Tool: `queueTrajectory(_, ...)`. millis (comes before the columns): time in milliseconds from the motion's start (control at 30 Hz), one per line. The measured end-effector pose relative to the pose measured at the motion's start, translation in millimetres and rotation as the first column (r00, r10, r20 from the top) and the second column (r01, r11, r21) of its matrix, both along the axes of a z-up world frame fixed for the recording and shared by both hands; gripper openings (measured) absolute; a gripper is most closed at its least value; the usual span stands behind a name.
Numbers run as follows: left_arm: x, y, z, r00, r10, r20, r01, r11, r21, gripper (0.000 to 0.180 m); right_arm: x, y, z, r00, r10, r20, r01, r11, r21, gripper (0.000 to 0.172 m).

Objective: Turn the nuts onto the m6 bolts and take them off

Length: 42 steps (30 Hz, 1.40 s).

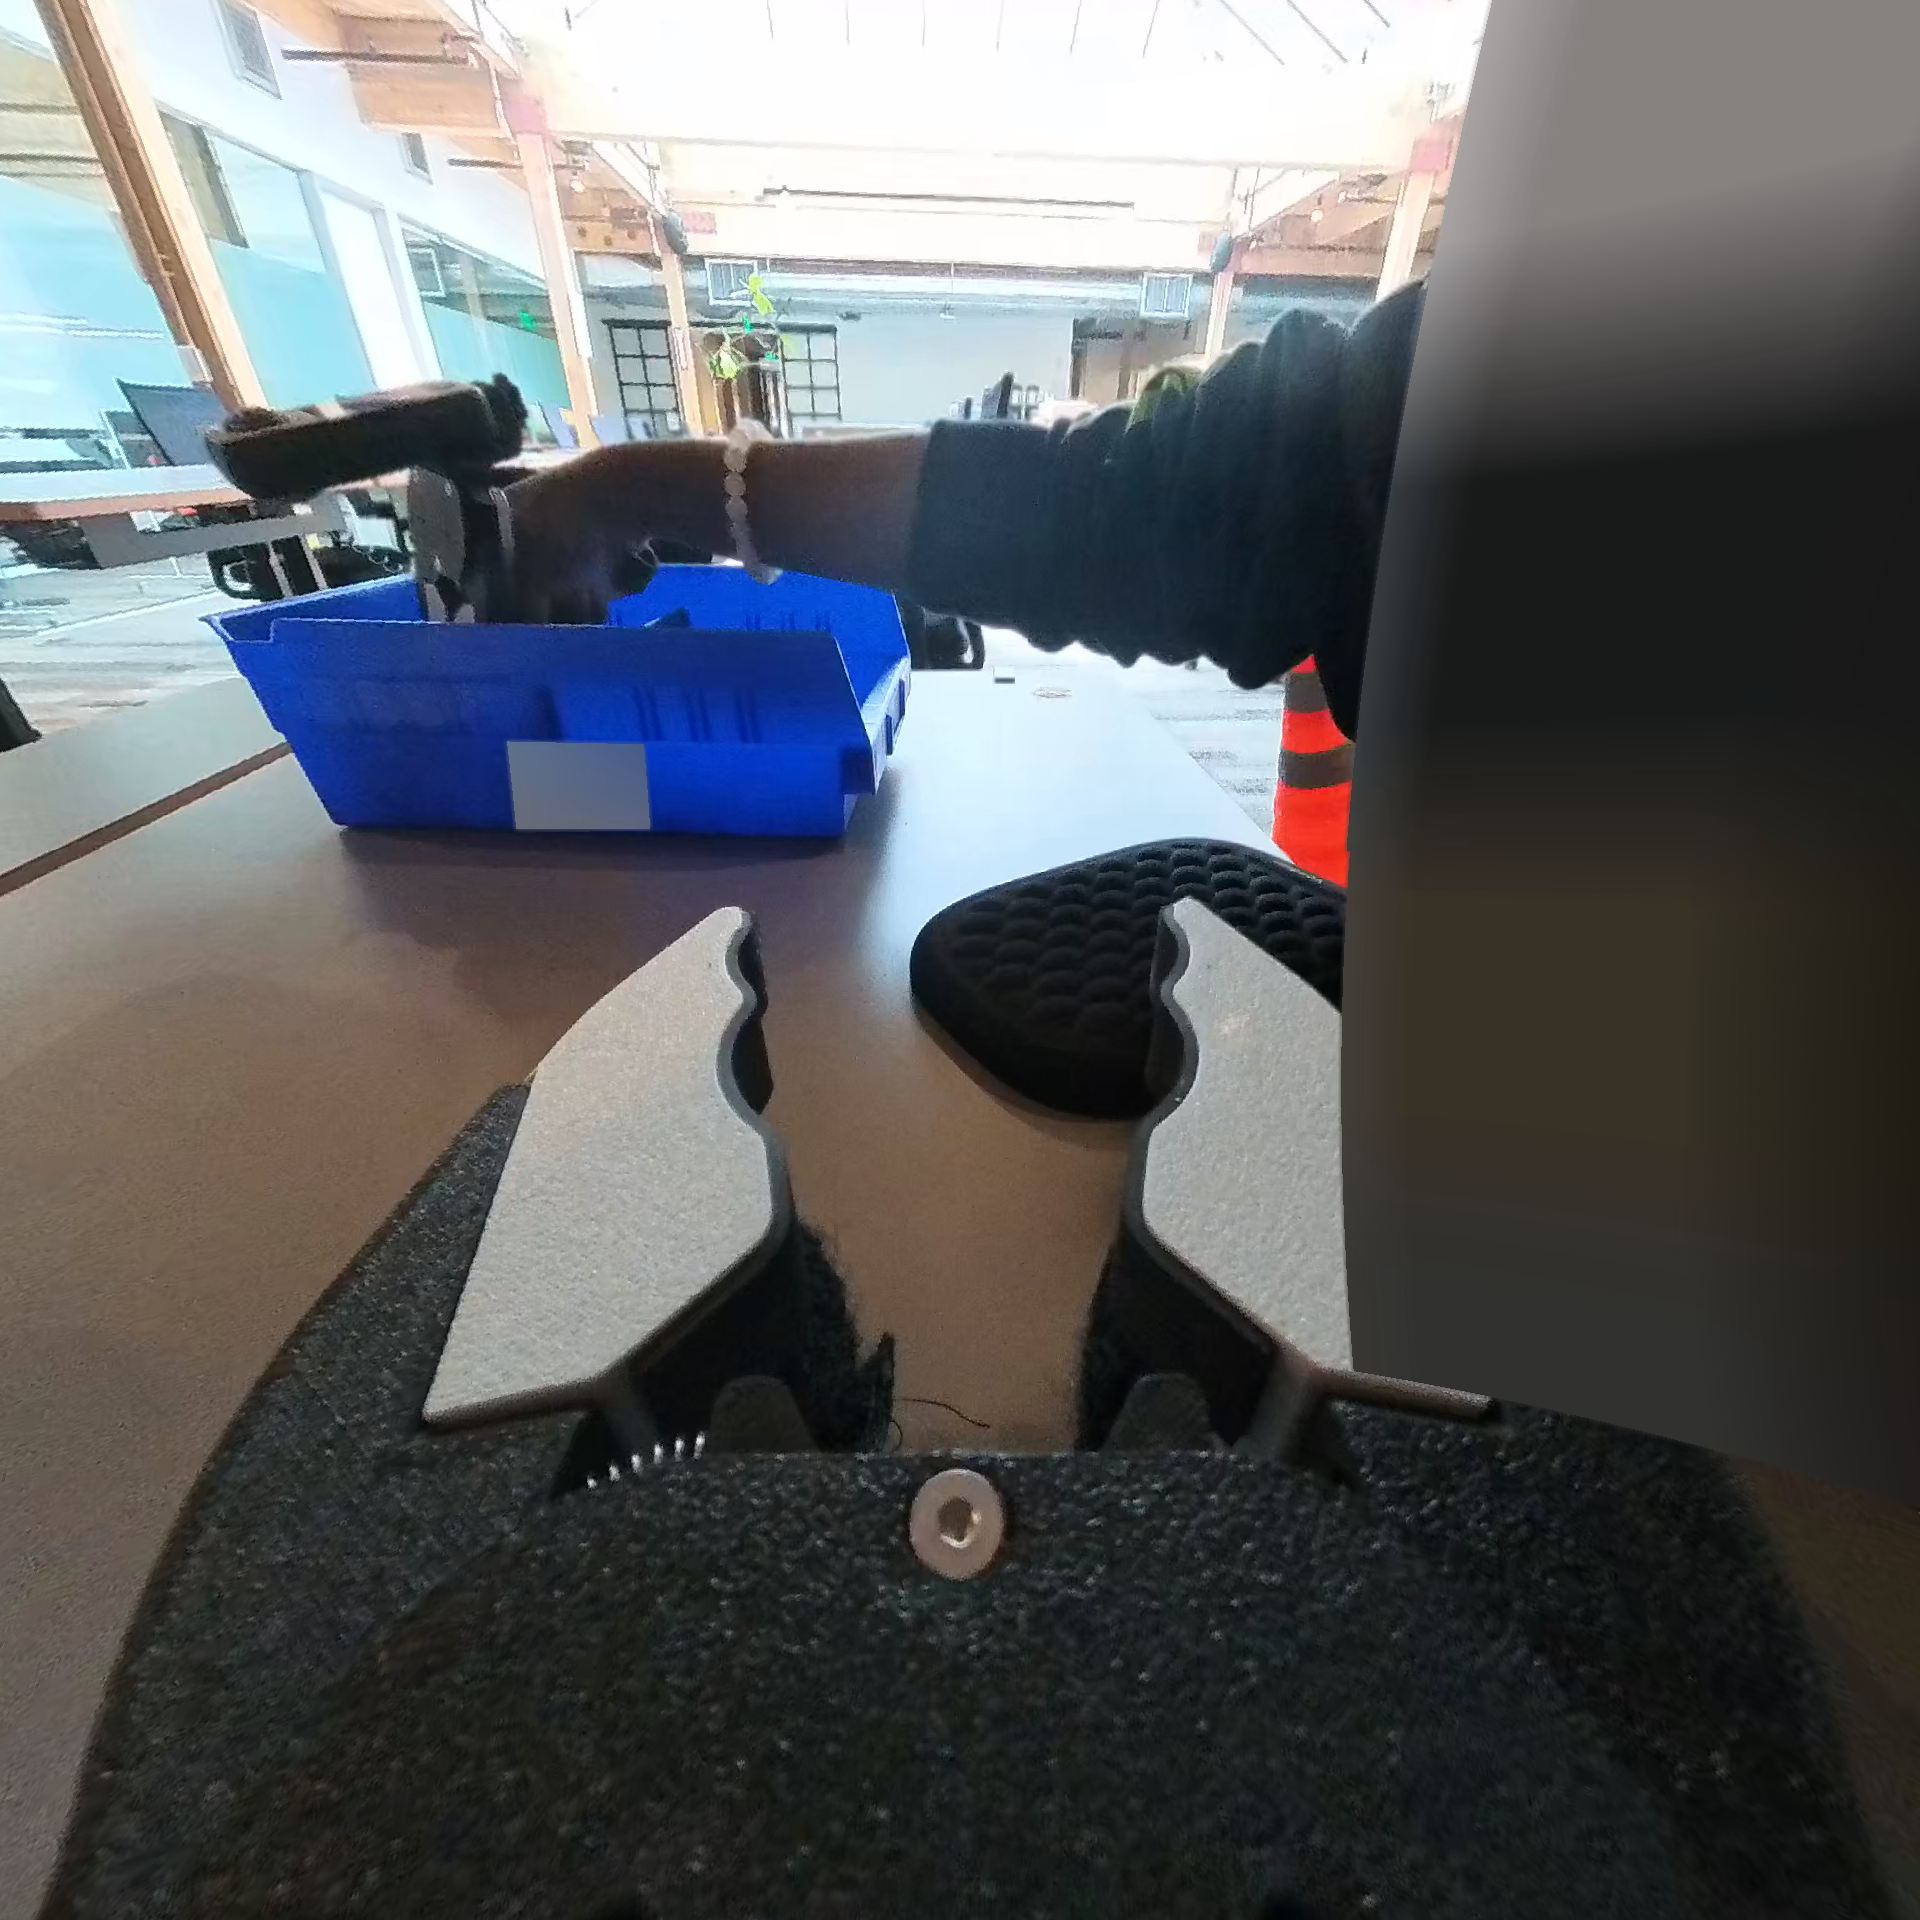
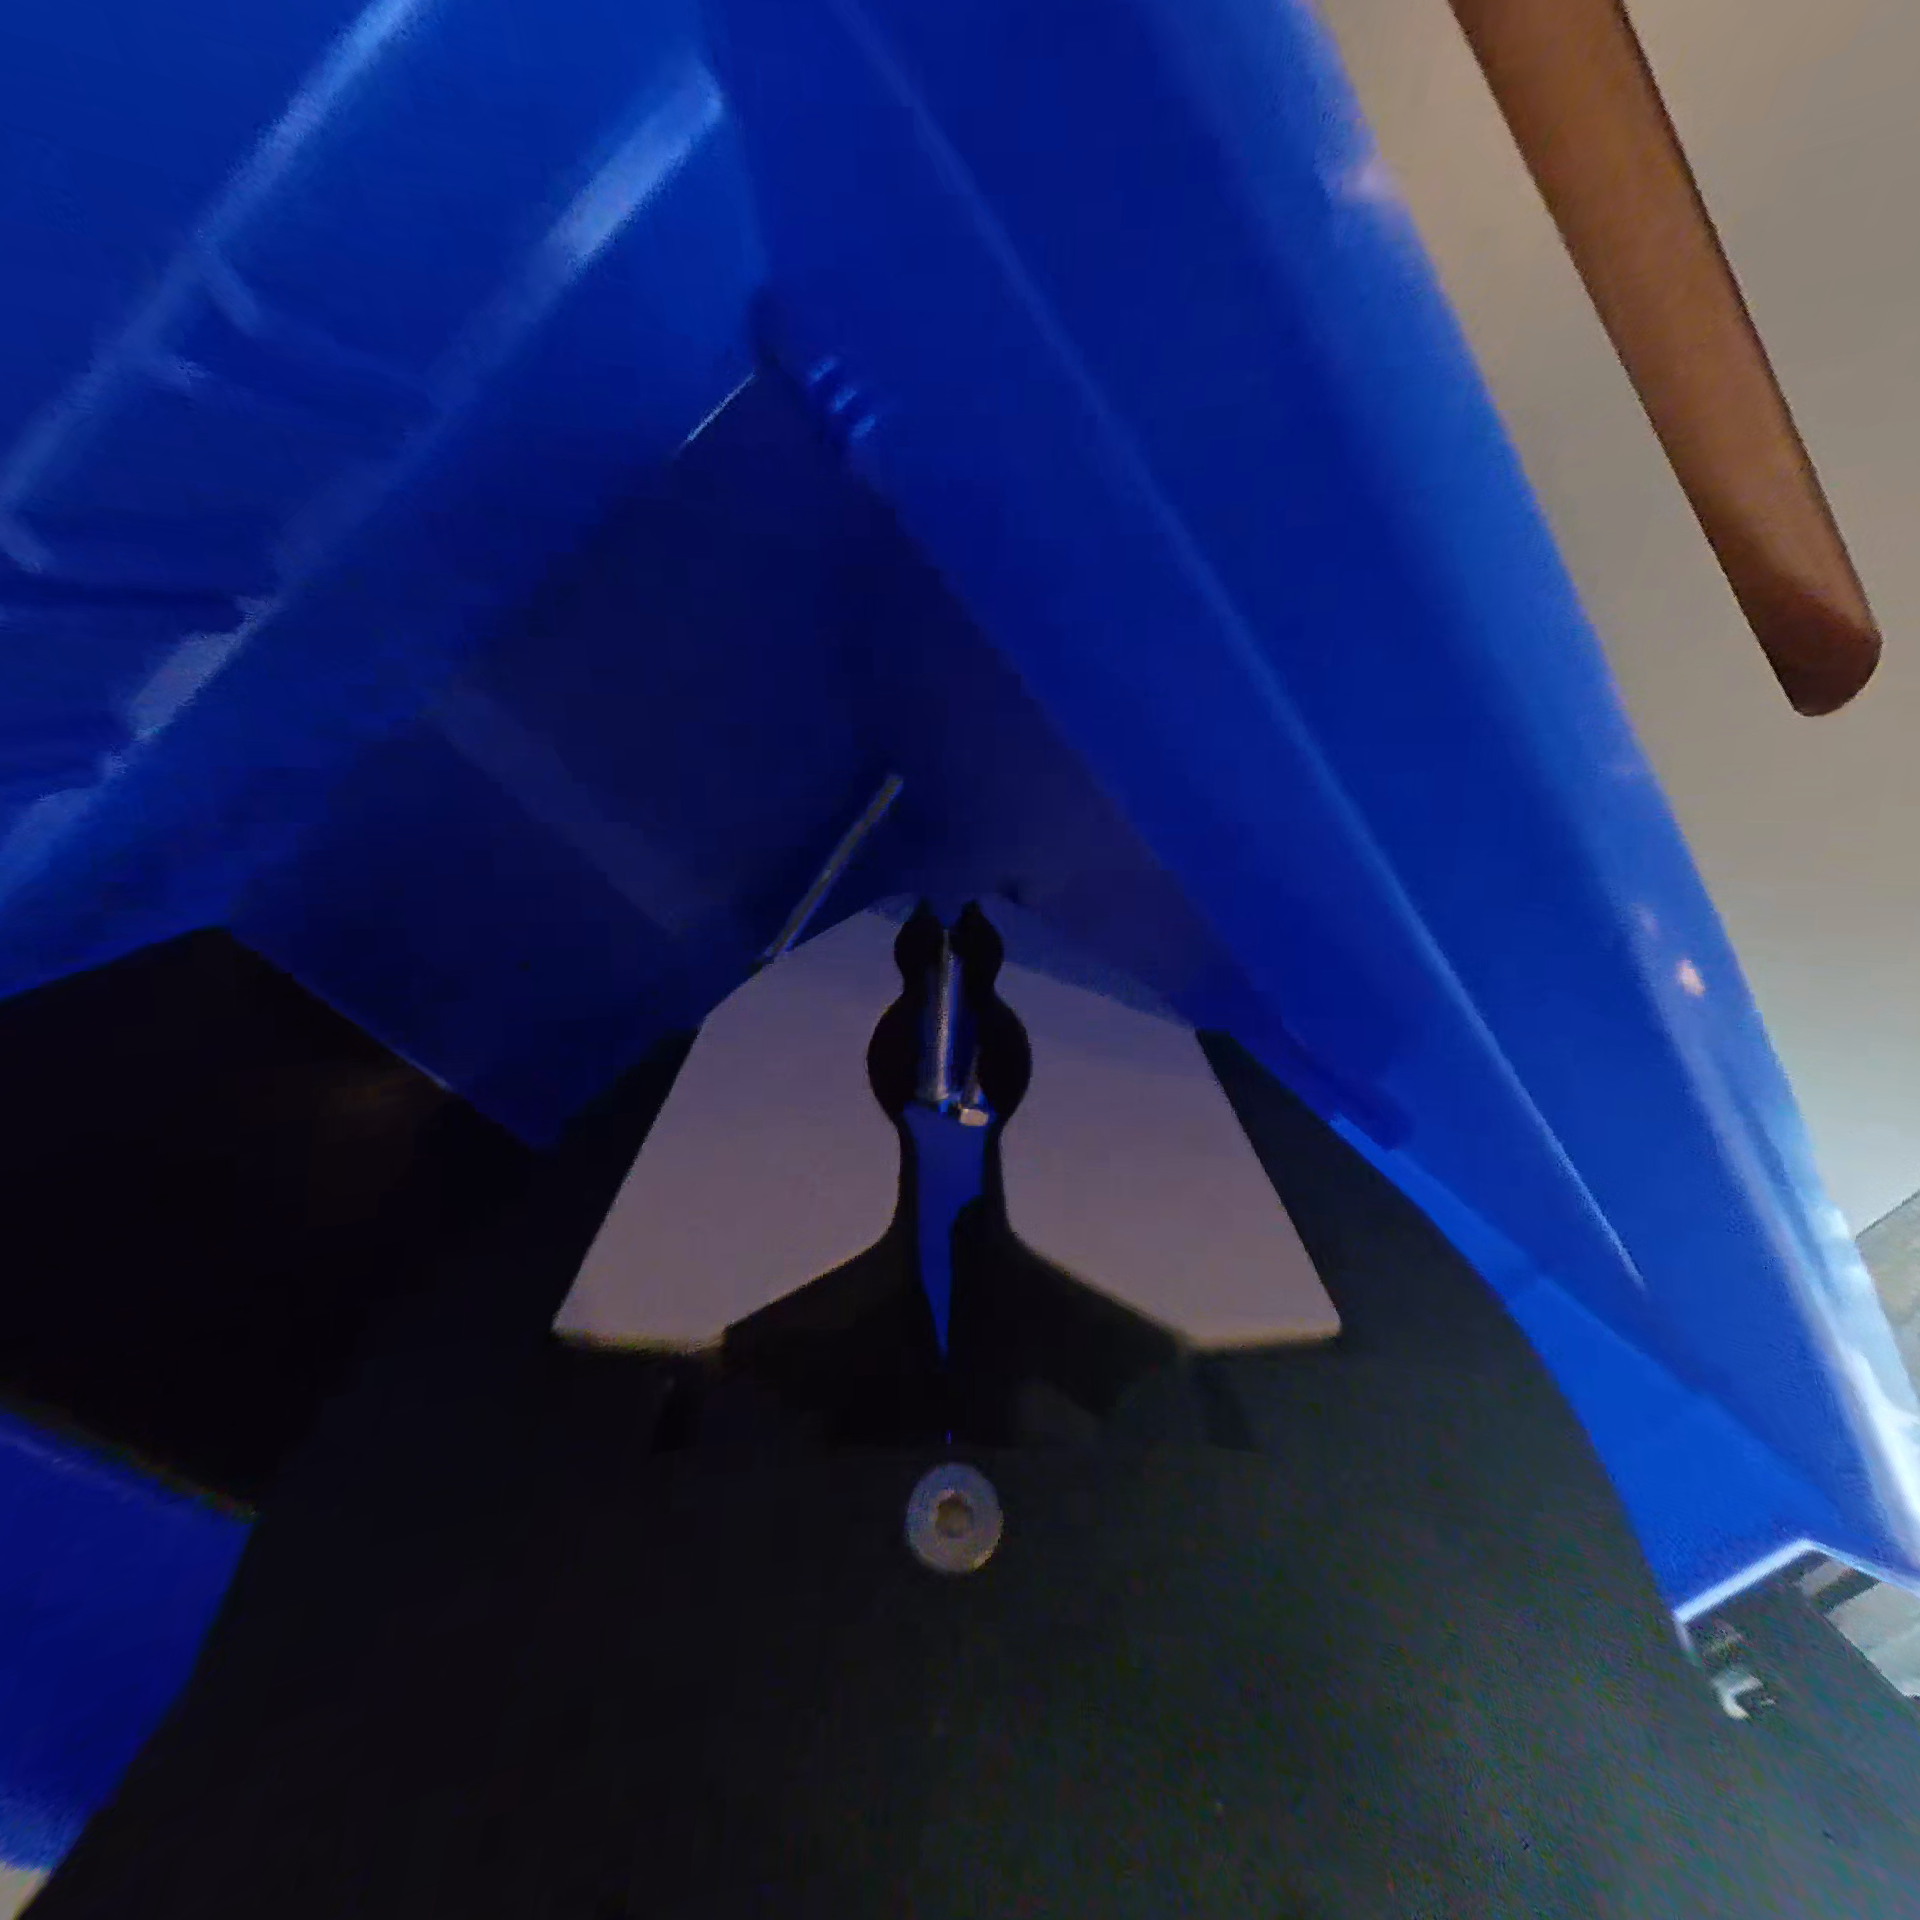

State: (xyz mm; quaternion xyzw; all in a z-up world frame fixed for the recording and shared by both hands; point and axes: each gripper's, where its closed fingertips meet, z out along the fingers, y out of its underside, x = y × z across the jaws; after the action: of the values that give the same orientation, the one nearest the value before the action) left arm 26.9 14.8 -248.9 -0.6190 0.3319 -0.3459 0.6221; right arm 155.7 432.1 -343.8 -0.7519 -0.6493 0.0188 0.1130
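1. The left tool sits low over the table. Its two fingers are wide apart and nothing is between them.
2. Just past its right finger lies a black bumpy pad on the table.
3. Farther off is the blue bin. The right tool dips down into it, held by a hand in a dark sleeve.
4. Inside the bin, the right tool has its fingers pulled close together on a thin silver bolt. The bolt runs along the slit between them, with its head toward the camera.
5. A second thin silver rod leans by the bin wall, past the left finger. It looks like another bolt, but it is too blurry to be sure.
6. No nuts can be seen in either view.
7. The bolt is probably hard, small and light. It will not bend or break.
8. It is smooth metal, so it may slip or roll. A hold on the middle of the long part seems best, so the end stays free for a nut.
9. A nut would be tiny and slippery too. Its flat sides look like the best place to pinch.
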Motion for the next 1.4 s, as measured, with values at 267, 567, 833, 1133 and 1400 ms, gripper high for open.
queueTrajectory(267,-2.0,1.7,1.0,1.000,0.009,0.011,-0.009,1.000,-0.006,0.071,-3.1,6.9,12.0,0.984,-0.083,-0.157,0.088,0.996,0.027,0.023)
queueTrajectory(567,-2.0,5.6,-1.7,0.998,0.054,-0.023,-0.054,0.999,-0.001,0.070,-7.4,-23.3,91.8,0.835,-0.124,-0.536,0.251,0.953,0.171,0.045)
queueTrajectory(833,-51.9,18.3,37.3,0.942,0.335,-0.025,-0.332,0.939,0.086,0.070,-33.4,-171.1,155.7,0.667,0.097,-0.739,0.196,0.933,0.300,0.050)
queueTrajectory(1133,-185.1,-30.8,111.9,0.739,0.672,0.045,-0.674,0.736,0.069,0.072,-85.2,-298.6,152.6,0.505,0.296,-0.811,0.070,0.922,0.380,0.049)
queueTrajectory(1400,-327.2,-88.2,120.4,0.440,0.895,-0.078,-0.898,0.434,-0.074,0.069,-111.5,-309.8,123.9,0.473,0.315,-0.823,0.048,0.923,0.381,0.048)
